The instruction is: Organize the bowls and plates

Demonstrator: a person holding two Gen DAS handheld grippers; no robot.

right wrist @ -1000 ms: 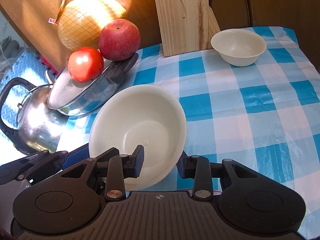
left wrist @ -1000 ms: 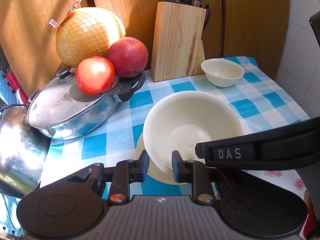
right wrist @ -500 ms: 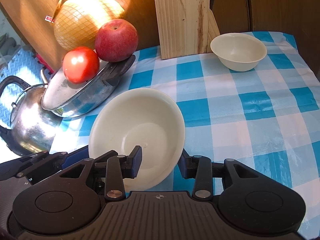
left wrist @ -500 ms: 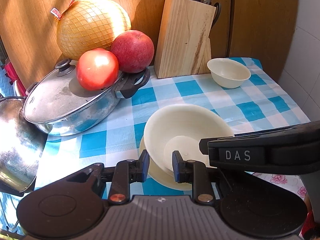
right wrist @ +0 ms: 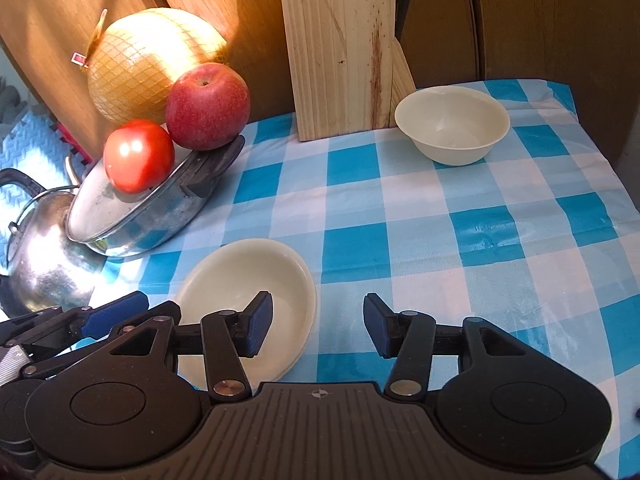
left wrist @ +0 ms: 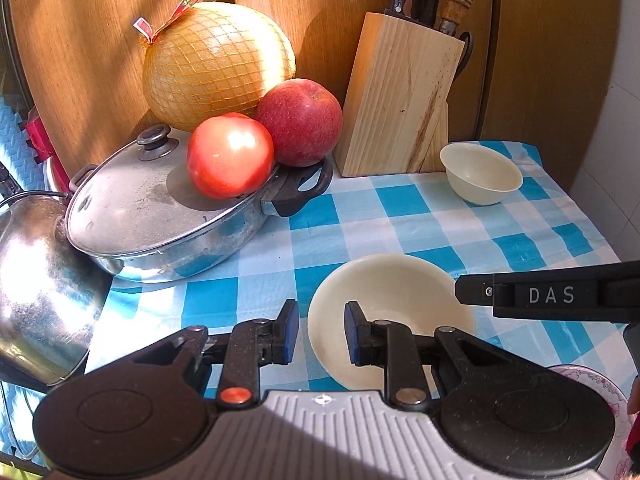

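Left wrist view has the left hand-held gripper (left wrist: 318, 330) with its jaws spread, straddling the near rim of the wide shallow cream bowl (left wrist: 390, 296) without pinching it. That bowl sits on the blue-and-white checked desk (left wrist: 420, 216), on top of another cream dish as far as I can tell. The right hand-held gripper (right wrist: 318, 326) is spread wide too, holding nothing, with its left finger over the bowl's right side; its black side reads "DAS" from the left camera. A small deep cream bowl (right wrist: 452, 124) stands far back beside the pale wooden knife block (right wrist: 340, 48). A red tomato (left wrist: 230, 156) and red apple (left wrist: 300, 122) rest on the lidded steel pan (left wrist: 160, 220).
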